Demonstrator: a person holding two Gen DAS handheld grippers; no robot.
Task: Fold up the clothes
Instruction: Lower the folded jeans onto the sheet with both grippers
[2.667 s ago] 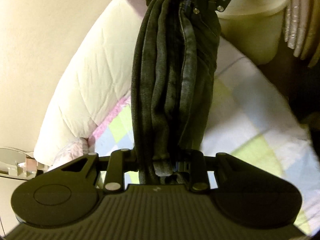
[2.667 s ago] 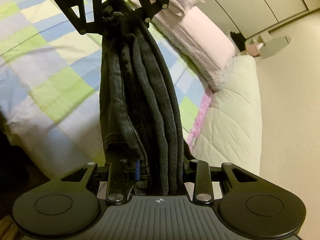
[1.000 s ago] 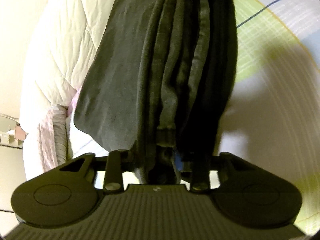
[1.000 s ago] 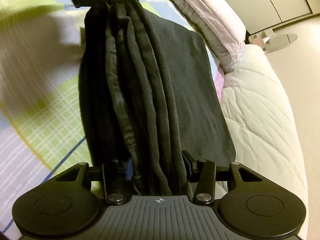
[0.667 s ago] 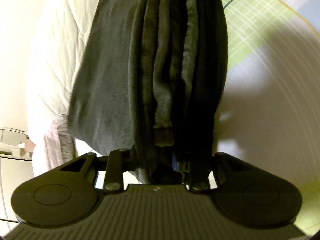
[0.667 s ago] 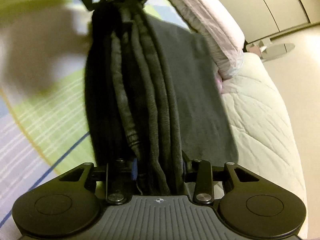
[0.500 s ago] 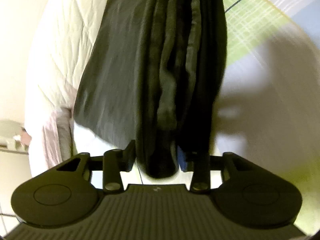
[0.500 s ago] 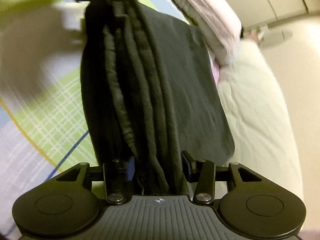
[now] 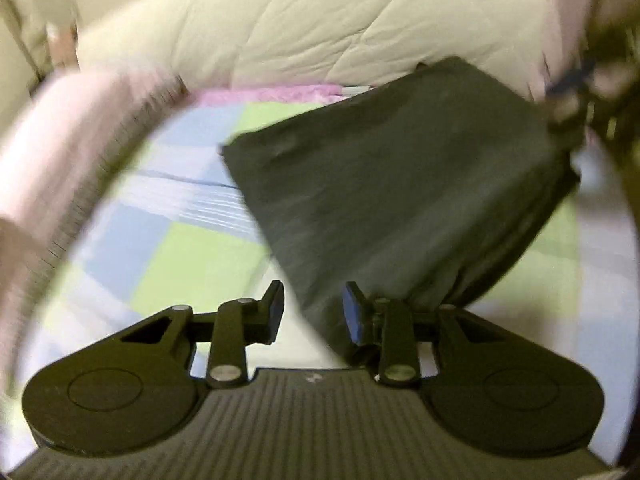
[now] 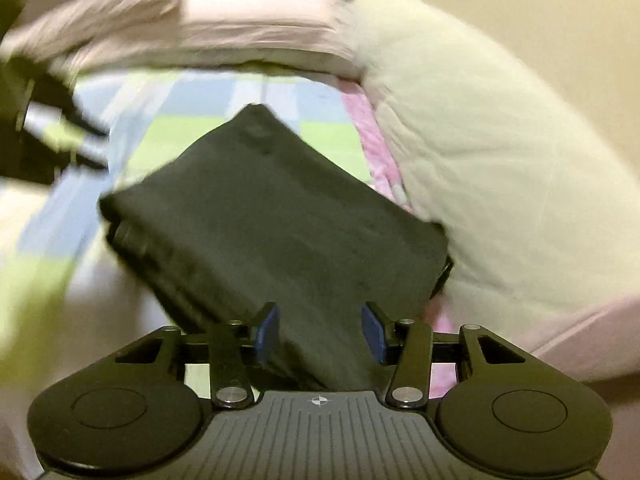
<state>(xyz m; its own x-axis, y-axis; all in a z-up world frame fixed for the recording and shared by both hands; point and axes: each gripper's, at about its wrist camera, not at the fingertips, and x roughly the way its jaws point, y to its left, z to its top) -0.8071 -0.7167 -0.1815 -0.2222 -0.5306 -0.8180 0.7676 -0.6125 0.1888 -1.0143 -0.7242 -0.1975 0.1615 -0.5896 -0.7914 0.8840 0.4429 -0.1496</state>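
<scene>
Released since half a second ago: dark grey folded denim trousers [image 9: 400,200], then pinched in both sets of jaws and hanging bunched, now lying flat as a rough rectangle on the patchwork bedsheet of blue, green and white squares [image 9: 168,248]. Left gripper [image 9: 312,314] spread wide, holding nothing, near edge of the trousers running between and under its blue-padded fingers [image 9: 352,316]. Right gripper [image 10: 320,330] likewise parted wide and empty, hovering just over the near corner of the same garment [image 10: 272,216]. Cream quilted duvet [image 9: 320,24] bunched along the far side, touching the trousers' far edge; pale pink pillow [image 10: 256,20] far left in the right view. Both views motion-blurred.
</scene>
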